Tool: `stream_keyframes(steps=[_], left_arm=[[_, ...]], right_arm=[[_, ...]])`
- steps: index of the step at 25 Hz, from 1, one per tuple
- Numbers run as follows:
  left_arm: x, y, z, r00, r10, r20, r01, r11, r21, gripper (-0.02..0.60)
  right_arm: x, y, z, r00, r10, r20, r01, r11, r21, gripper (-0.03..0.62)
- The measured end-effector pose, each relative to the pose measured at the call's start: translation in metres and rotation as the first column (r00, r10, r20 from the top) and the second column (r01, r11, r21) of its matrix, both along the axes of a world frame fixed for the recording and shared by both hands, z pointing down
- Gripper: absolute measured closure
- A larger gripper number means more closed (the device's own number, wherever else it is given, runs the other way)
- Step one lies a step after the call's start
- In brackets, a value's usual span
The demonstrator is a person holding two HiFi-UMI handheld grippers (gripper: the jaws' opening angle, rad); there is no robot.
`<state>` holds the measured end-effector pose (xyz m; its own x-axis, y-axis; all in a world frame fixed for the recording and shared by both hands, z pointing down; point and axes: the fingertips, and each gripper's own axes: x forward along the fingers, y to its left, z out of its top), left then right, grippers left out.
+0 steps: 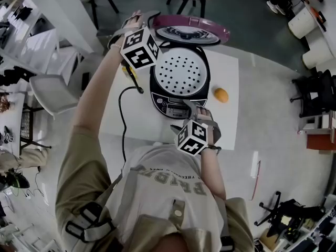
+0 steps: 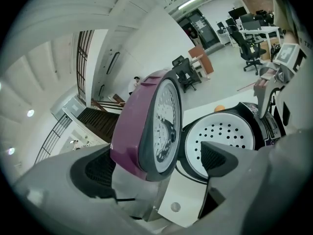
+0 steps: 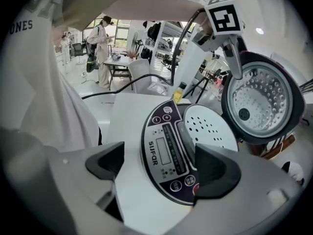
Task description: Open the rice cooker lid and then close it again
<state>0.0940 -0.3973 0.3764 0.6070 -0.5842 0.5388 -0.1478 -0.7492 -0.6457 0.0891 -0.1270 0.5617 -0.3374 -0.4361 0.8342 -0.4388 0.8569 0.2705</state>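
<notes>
The rice cooker stands on a white table, its purple lid swung up and back. A white perforated tray fills the pot. My left gripper reaches to the lid's left edge. In the left gripper view the upright lid stands between the wide-apart jaws of that gripper; I cannot tell whether a pad touches it. My right gripper hovers open over the cooker's front. In its own view the control panel lies under the right gripper, with nothing between the jaws.
An orange round thing lies on the table right of the cooker. A small yellow item and the black power cord are on the left side. Chairs and desks ring the table; people stand far off in the right gripper view.
</notes>
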Motion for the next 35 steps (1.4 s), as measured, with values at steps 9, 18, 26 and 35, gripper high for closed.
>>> stream_keyframes(steps=[9, 18, 26, 35], left_arm=[[0.003, -0.024, -0.006, 0.998, -0.048, -0.027, 0.049, 0.998, 0.031, 0.023], [0.003, -0.051, -0.011, 0.985, -0.144, -0.092, 0.15, 0.987, 0.054, 0.023], [-0.002, -0.058, -0.011, 0.973, -0.193, -0.13, 0.199, 0.979, 0.039, 0.023], [-0.029, -0.047, 0.001, 0.954, -0.243, -0.174, 0.25, 0.968, 0.019, 0.025]], right_arm=[[0.0, -0.001, 0.001, 1.0, 0.0, -0.009, 0.0, 1.0, 0.012, 0.168], [0.0, -0.002, 0.002, 1.0, 0.003, -0.001, -0.003, 1.0, 0.023, 0.168], [0.0, -0.002, 0.001, 1.0, 0.005, 0.011, -0.006, 0.999, 0.032, 0.168], [-0.001, -0.002, -0.002, 0.998, 0.013, 0.069, -0.016, 0.999, 0.03, 0.168]])
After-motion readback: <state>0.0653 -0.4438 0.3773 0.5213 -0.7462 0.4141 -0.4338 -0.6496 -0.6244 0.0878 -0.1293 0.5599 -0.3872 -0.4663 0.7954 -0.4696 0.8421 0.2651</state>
